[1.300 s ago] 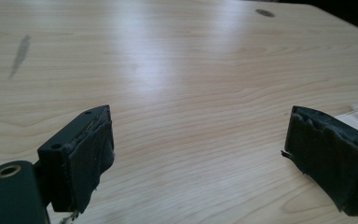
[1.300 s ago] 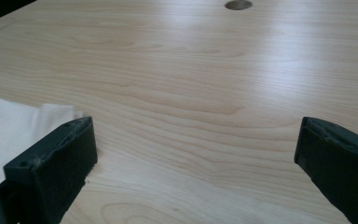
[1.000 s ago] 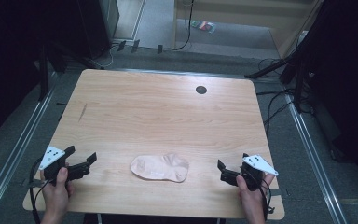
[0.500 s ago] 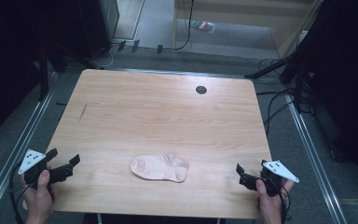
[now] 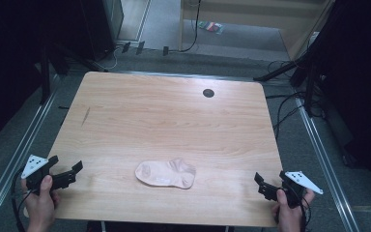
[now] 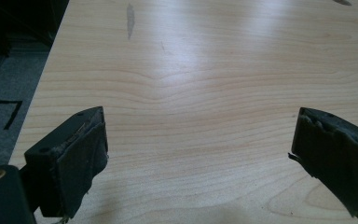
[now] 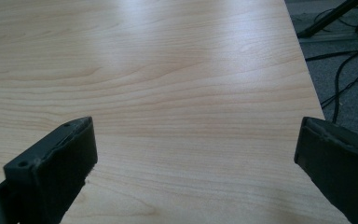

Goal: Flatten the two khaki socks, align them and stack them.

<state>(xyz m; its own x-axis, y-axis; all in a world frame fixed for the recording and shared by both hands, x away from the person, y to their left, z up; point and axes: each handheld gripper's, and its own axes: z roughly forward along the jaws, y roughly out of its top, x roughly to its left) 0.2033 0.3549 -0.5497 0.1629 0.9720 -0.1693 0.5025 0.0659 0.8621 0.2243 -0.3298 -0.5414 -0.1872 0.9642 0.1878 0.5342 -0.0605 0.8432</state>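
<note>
Lying flat near the front edge of the wooden table (image 5: 164,116), the pale pink sock (image 5: 165,174) sits where it did 1 second ago, while both tools have drawn outward from it: the left gripper (image 5: 70,174) has slid from close beside the sock toward the table's front left corner, and the right gripper (image 5: 264,186) has backed off toward the front right corner. Since half a second ago the left gripper has edged slightly back inward. The sock is now well apart from each, roughly midway between the 2, to the right of the left gripper and to the left of the right one. In the left gripper view the 2 black jaws stand spread wide over bare wood, nothing between them; the right gripper view shows the same wide spread, with the table's right edge and floor cables (image 7: 340,79) beyond its right jaw. A small dark hole (image 5: 208,93) marks the table's far side, well ahead of both tools.
</note>
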